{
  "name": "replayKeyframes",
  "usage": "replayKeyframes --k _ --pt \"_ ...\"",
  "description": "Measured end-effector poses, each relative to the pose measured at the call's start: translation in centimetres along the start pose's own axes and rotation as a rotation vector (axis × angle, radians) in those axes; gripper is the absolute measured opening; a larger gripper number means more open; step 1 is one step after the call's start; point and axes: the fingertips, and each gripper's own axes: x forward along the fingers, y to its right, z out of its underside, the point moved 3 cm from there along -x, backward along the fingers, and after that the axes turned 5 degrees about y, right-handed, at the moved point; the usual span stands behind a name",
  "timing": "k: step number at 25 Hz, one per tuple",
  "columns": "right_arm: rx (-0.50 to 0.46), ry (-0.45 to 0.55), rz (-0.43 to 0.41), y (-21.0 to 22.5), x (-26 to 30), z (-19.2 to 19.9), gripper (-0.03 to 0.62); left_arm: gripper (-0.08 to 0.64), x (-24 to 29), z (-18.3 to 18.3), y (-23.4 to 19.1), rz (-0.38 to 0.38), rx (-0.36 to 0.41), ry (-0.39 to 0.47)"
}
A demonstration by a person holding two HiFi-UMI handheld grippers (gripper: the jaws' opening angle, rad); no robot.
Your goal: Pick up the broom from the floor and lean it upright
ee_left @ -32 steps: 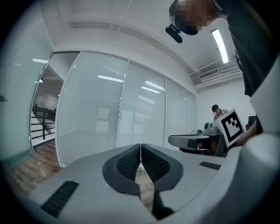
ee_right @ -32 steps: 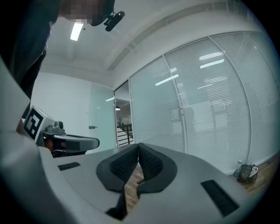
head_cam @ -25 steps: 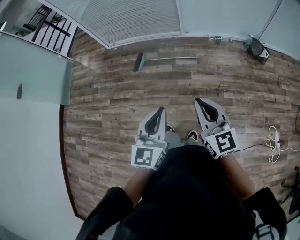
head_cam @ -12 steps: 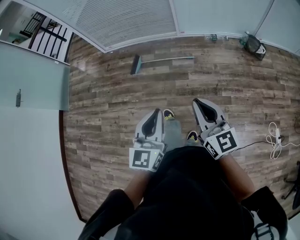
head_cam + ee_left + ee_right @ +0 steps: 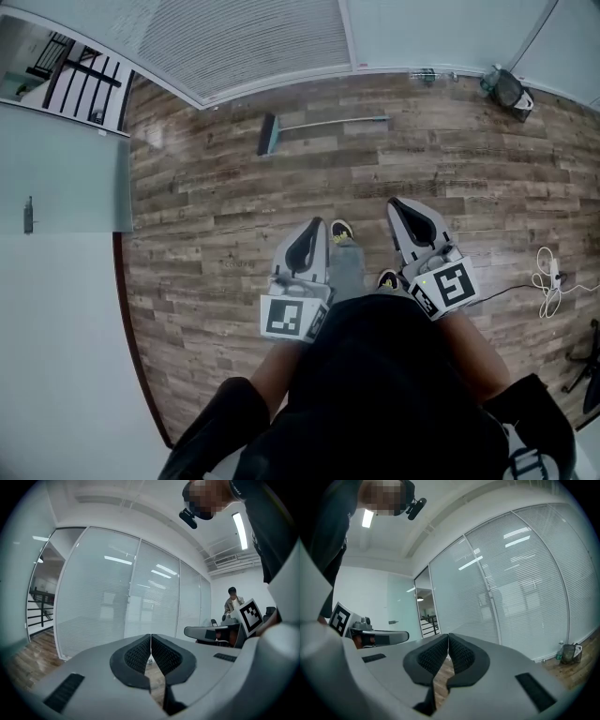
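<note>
Far ahead on the floor, head view, we see the broom lying flat by the glass wall. Its handle runs left-right, brush end left. Left gripper and right gripper are well short of it, the right in line with the handle tip. Left gripper view: jaws together, empty, no broom. Right gripper view: same.

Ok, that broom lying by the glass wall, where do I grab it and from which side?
I'd take the broom by its thin handle, near the middle, coming down from above with the right claw across it. It lies flat along the glass wall, brush head at the left.
</note>
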Motion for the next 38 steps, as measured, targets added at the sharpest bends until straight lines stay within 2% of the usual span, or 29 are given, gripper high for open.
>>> replayKeyframes --k 7,15,21,26,30,34,38 --pt "-0.02 0.01 0.014 2.5 9.3 -1.2 0.02 0.025 6.1 -1.7 -7.6 0.007 -0.013 0.035" --pt "-0.063 -0.01 -0.025 2.7 17.4 -1.9 0.02 0.025 10.1 -2.9 -13.8 0.005 -0.037 0.033" --pt "-0.023 -0.02 -0.037 2.4 21.3 -1.1 0.02 0.025 12.0 -3.2 -17.3 0.04 -0.018 0.024" --pt "-0.056 -0.021 -0.033 2.5 23.8 -0.7 0.02 0.025 13.2 -3.0 -19.7 0.049 -0.019 0.011" --pt "0.001 -0.008 -0.019 3.0 24.4 -0.8 0.02 0.025 13.7 -2.9 -20.6 0.063 -0.003 0.023" --pt "0.01 -0.027 -0.021 3.5 25.2 -0.9 0.02 0.025 14.5 -3.0 -21.0 0.054 -0.041 0.007" --pt "0.027 -0.063 -0.029 4.1 26.5 -0.5 0.019 0.025 15.4 -3.3 -21.9 0.043 -0.045 0.014"
